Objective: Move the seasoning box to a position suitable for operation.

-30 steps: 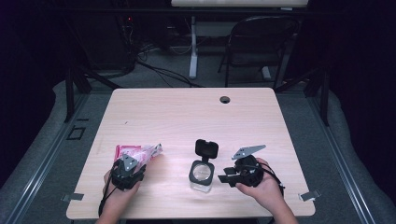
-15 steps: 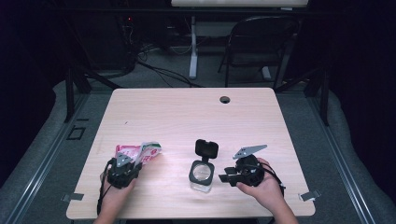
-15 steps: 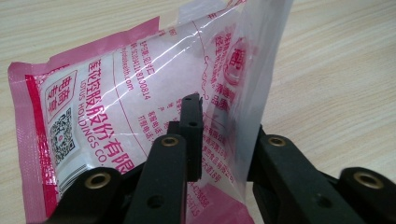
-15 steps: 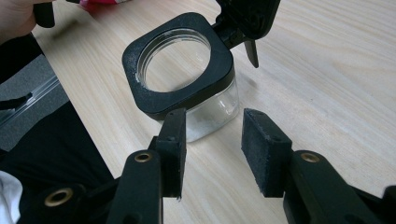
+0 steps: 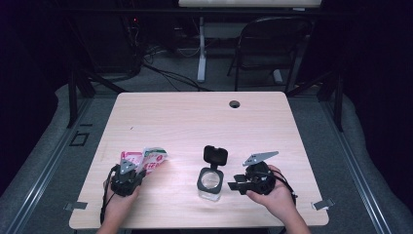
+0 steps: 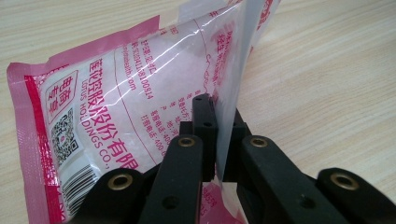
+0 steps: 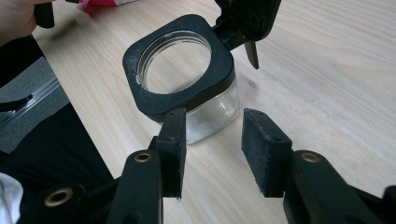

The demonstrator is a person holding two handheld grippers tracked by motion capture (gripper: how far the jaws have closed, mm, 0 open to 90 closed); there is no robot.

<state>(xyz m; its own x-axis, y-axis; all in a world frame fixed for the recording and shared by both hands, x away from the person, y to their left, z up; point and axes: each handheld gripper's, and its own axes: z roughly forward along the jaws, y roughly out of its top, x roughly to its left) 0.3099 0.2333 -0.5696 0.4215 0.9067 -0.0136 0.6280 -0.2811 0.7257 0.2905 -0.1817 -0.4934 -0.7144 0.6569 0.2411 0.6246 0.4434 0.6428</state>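
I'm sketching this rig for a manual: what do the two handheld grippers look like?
Both the left gripper and the right gripper are black, with two flat jaws on arms with brass-ringed holes. Each carries a grey three-cornered plate on top and trails a black cable.

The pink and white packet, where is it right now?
In the high view the pink and white packet lies near the table's front left, pinched in the left gripper, left of the open clear jar.

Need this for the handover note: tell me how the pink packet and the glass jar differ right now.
The pink packet is soft printed film; the glass jar is rigid and clear. The left gripper is clamped on the packet's edge; the right gripper stands open beside the jar, whose lid is flipped up. Both rest on the table.
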